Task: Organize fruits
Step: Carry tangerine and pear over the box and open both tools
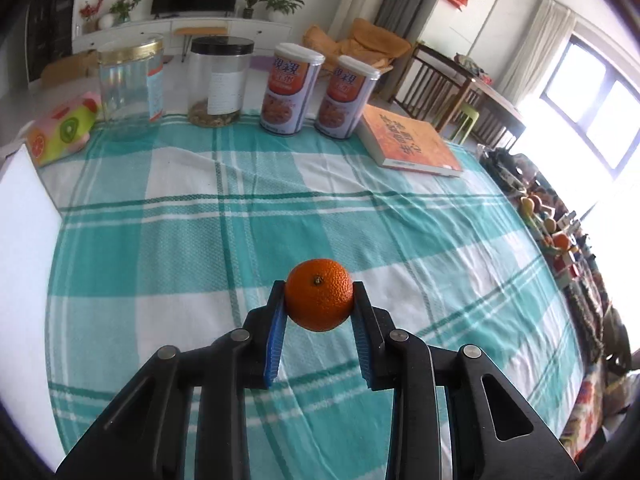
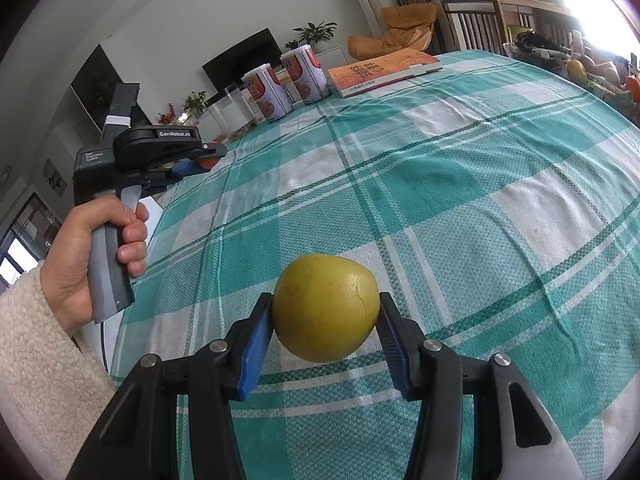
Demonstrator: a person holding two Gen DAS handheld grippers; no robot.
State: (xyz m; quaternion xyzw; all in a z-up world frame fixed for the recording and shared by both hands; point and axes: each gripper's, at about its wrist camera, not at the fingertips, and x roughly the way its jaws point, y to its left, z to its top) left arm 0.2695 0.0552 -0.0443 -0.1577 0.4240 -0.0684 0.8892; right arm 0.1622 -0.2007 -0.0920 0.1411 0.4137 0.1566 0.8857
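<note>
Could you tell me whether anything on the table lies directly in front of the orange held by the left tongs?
Nothing visible does. The left tongs hold the orange above bare checked tablecloth; the jars, cans and book stand along the far edge only.

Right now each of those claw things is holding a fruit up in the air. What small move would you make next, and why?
Probably carry both fruits toward the table's right edge. The left gripper is shut on the orange, the right gripper on the yellow fruit, both above the checked cloth, where no bowl shows. Other fruit seems to lie there, though blurred.
</note>
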